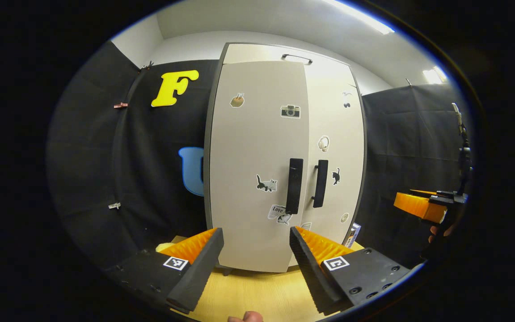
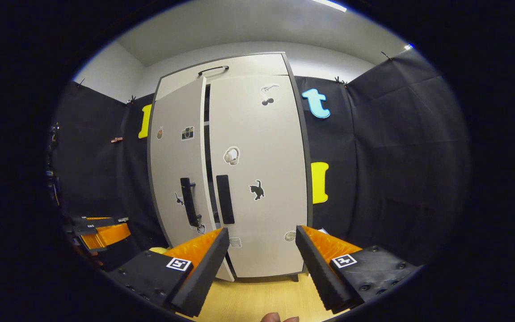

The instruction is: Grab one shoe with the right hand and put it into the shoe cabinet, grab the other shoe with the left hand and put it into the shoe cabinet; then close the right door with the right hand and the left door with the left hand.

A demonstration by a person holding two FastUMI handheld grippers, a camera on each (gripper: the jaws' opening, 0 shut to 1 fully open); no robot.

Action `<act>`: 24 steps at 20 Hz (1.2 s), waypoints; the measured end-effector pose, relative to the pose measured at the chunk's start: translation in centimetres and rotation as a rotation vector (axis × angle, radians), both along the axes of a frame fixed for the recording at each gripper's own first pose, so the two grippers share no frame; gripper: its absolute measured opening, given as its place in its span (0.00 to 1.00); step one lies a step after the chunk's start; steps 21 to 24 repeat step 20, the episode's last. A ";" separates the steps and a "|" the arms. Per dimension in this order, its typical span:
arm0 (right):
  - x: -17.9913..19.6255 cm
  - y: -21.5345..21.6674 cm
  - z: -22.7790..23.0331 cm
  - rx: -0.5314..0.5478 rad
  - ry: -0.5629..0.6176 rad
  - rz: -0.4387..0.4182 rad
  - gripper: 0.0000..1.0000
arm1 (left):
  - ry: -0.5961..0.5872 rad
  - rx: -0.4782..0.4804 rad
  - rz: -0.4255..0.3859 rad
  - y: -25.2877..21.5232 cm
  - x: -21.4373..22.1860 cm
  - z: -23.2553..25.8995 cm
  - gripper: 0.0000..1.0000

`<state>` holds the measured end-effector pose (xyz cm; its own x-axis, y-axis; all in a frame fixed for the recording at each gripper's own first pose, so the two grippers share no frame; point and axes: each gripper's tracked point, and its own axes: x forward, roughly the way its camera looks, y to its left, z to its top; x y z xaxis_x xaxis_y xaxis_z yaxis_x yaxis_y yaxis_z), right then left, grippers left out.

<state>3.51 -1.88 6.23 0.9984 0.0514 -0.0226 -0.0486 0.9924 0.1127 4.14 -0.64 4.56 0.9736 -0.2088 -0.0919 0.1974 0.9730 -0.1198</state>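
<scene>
The tall pale shoe cabinet stands straight ahead in the left gripper view. Its left door hangs slightly ajar, with a dark gap beside the right door, which lies flush. Each door carries a black vertical handle, the left handle and the right handle. My left gripper is open and holds nothing, a short way in front of the left door's lower part. My right gripper is open too, facing the right door. The right gripper also shows at the far right of the left gripper view.
A light wooden surface runs under the cabinet. A small box leans at the cabinet's right foot. A black top handle sits above the doors. Black cloth walls close in on both sides. The left gripper hangs low left in the right gripper view.
</scene>
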 end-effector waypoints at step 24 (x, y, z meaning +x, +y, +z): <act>-1.1 1.1 -0.2 -0.034 -0.003 0.023 0.98 | -0.018 -0.005 -0.015 -0.1 -0.8 0.6 0.94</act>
